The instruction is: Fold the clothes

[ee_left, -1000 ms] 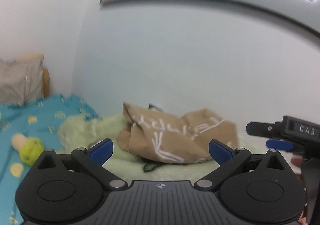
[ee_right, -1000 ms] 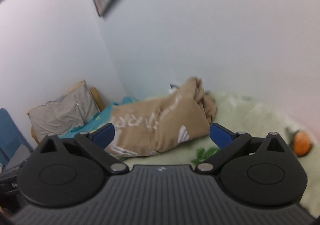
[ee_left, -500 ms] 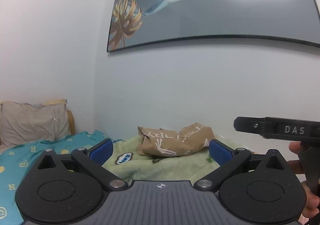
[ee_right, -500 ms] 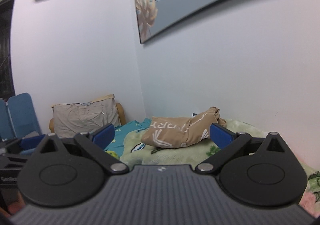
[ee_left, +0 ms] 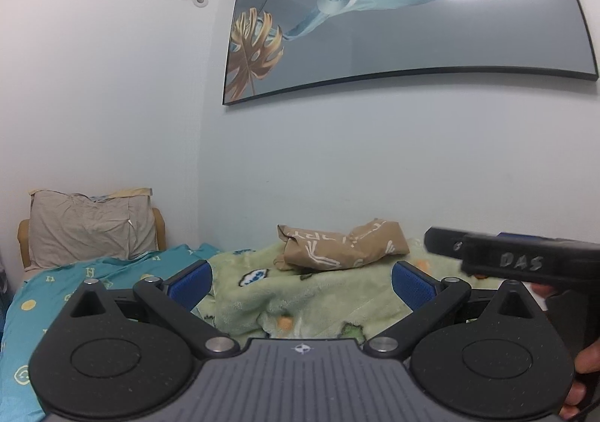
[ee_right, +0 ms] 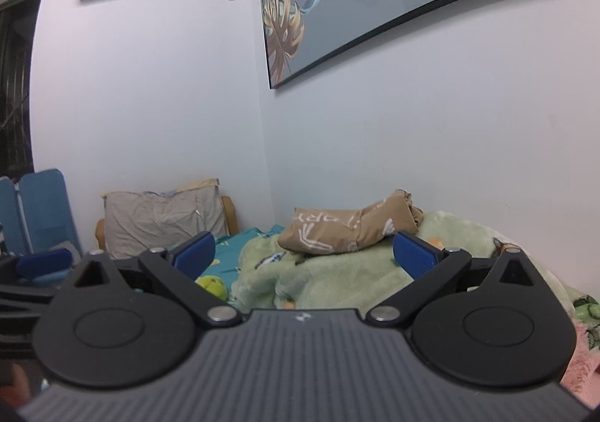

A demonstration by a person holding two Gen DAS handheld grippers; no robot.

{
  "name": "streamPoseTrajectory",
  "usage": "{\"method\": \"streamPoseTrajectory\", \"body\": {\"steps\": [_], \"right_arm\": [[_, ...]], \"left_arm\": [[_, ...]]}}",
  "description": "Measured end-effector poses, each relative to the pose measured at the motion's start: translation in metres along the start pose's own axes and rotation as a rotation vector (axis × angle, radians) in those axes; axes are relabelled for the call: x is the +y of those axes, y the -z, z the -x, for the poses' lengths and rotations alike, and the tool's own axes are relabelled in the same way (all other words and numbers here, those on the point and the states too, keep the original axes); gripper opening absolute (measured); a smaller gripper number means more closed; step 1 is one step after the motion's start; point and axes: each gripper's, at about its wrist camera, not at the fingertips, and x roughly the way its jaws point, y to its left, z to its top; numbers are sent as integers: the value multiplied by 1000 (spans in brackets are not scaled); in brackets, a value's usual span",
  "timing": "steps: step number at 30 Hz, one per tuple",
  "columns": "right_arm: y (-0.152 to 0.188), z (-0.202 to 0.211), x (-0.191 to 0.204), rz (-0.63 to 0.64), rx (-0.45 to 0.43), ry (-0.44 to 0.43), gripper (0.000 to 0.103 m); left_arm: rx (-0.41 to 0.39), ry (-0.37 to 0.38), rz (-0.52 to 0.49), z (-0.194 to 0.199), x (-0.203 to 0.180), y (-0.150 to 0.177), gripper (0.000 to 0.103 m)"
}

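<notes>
Pulled well back from tan garment (ee_left: 339, 247), now a compact bundle at 12 o'clock on green blanket (ee_left: 318, 294); left gripper (ee_left: 300, 277) and right gripper (ee_right: 303, 253) both spread, empty; fits fold finished or regrasp pending.

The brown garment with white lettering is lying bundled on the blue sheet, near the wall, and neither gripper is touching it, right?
Not quite: the brown garment lies bundled on the green fleece blanket, not the blue sheet, as the left wrist view shows. The rest holds: it is near the wall and neither gripper touches it.

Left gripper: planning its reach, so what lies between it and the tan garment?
In the left wrist view, only green blanket lies between the left gripper and the tan garment.
</notes>
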Motion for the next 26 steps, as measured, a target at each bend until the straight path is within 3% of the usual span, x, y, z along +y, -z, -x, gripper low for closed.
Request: {"method": "streamPoseTrajectory", "body": {"steps": [7, 26], "right_arm": [[8, 10, 11, 77, -28, 22, 103], [10, 21, 14, 83, -21, 15, 103]], "left_arm": [[6, -26, 21, 14, 4, 9, 103], [33, -63, 23, 13, 7, 12, 103]]}}
